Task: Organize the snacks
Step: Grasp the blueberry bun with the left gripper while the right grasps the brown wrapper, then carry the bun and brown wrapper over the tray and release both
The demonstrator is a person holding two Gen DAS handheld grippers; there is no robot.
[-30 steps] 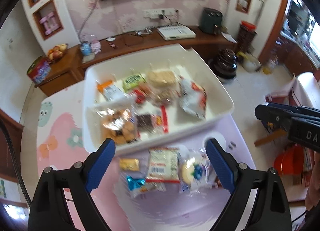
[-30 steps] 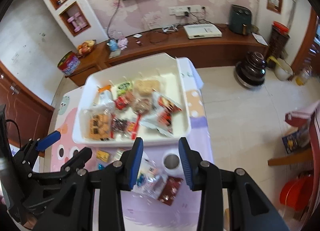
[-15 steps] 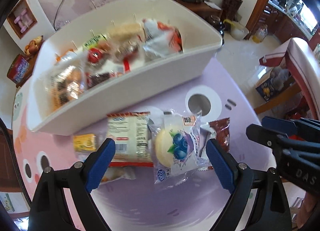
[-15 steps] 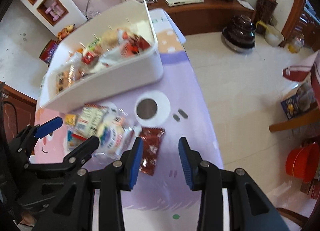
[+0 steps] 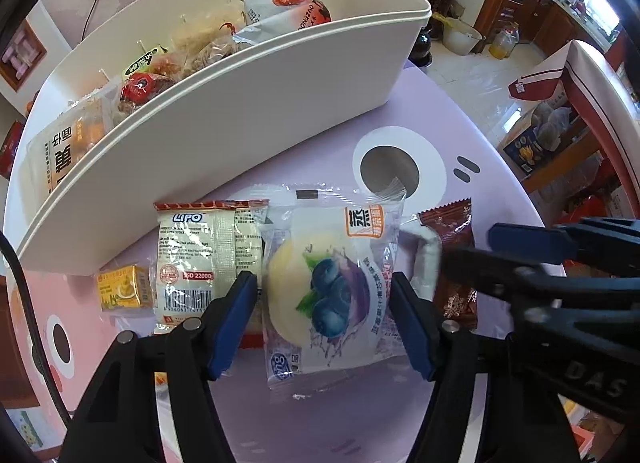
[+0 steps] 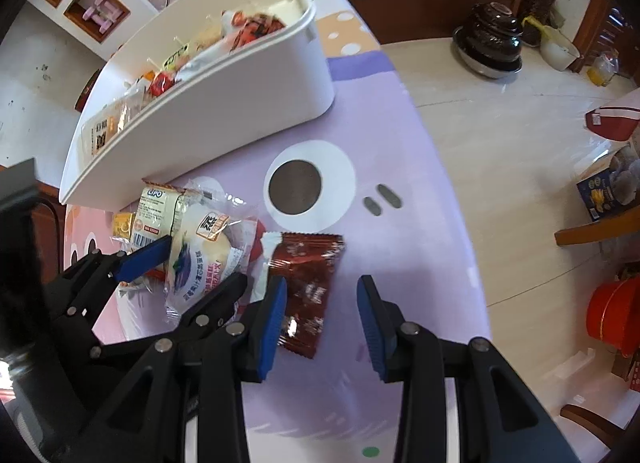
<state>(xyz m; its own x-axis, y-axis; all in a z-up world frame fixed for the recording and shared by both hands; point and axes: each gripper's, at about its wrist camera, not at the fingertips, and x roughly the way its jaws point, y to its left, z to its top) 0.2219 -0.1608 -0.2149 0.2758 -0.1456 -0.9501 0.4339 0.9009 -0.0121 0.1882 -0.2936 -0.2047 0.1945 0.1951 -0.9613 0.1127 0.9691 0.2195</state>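
Currently, left to right:
bin: white bin (image 5: 224,111) sits at the back left of the desk (image 5: 328,403), loaded with wrapped snacks.
yellow pack: small yellow pack (image 5: 122,287) lies on the desk just in front of the bin, leftmost of the loose snacks.
LIPO pack: LIPO pack (image 5: 192,255) lies flat beside it, its right edge under the blueberry cake pack.
left gripper: left gripper (image 5: 326,317) points steeply down; jaws have just been closing and now straddle the blueberry cake pack (image 5: 324,287), pads at its sides. Cannot tell whether they press on it.
brown pack: brown pack (image 6: 306,283) lies flat on the desk just right of the cake pack.
right gripper: right gripper (image 6: 322,321) is over the brown pack; jaws released, left pad over the pack's edge, right pad over bare desk.
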